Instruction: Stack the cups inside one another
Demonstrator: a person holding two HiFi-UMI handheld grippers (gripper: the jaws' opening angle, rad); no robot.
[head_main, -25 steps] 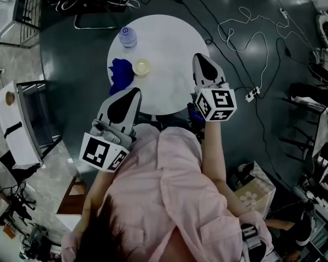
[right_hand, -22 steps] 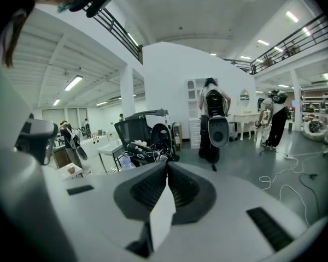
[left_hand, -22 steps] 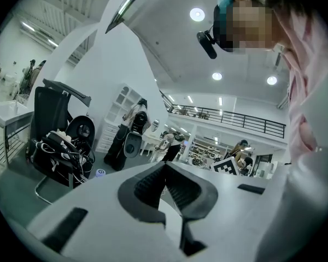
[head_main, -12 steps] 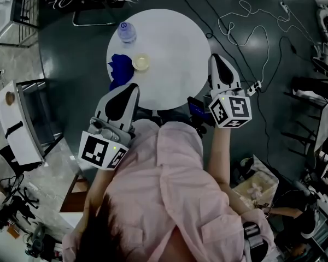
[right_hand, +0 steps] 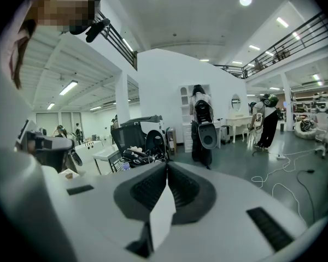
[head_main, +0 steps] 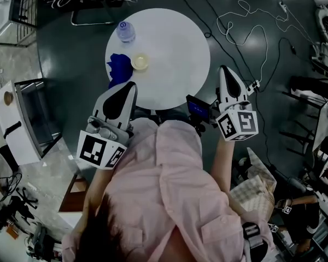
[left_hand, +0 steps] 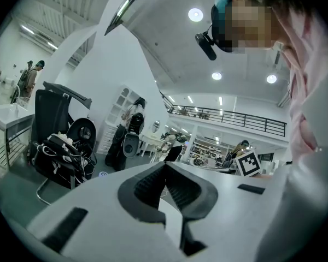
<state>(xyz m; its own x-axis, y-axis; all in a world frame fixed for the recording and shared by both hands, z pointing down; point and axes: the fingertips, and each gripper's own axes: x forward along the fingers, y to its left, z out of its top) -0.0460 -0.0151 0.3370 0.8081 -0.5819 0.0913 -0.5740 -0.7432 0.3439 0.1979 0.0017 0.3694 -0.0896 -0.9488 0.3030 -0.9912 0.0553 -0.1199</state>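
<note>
**Both grippers closed and empty; cup on table ahead of left gripper**

Left gripper (head_main: 132, 85): jaws pressed together, nothing between them. The tip stands over the near-left rim of the round white table (head_main: 175, 48).

Right gripper (head_main: 224, 68): jaws pressed together, nothing between them. It is held off the table, just beside the near-right rim, over the dark floor (head_main: 71, 48).

Task thing: one small pale-yellow round cup (head_main: 140, 62), mouth up, stands on the table ahead of the left gripper and well to the left of the right gripper. Whether other cups sit nested in it cannot be told.

A crumpled blue cloth (head_main: 118, 71) lies just beside the cup, at the left rim. A clear plastic bottle with a blue cap (head_main: 126, 31) stands farther ahead.

Open room: the table to the right of the cup shows bare white surface. A small dark device with a blue screen (head_main: 198, 108) sits between the grippers. White cables (head_main: 251, 31) lie on the floor ahead of the right gripper.
</note>
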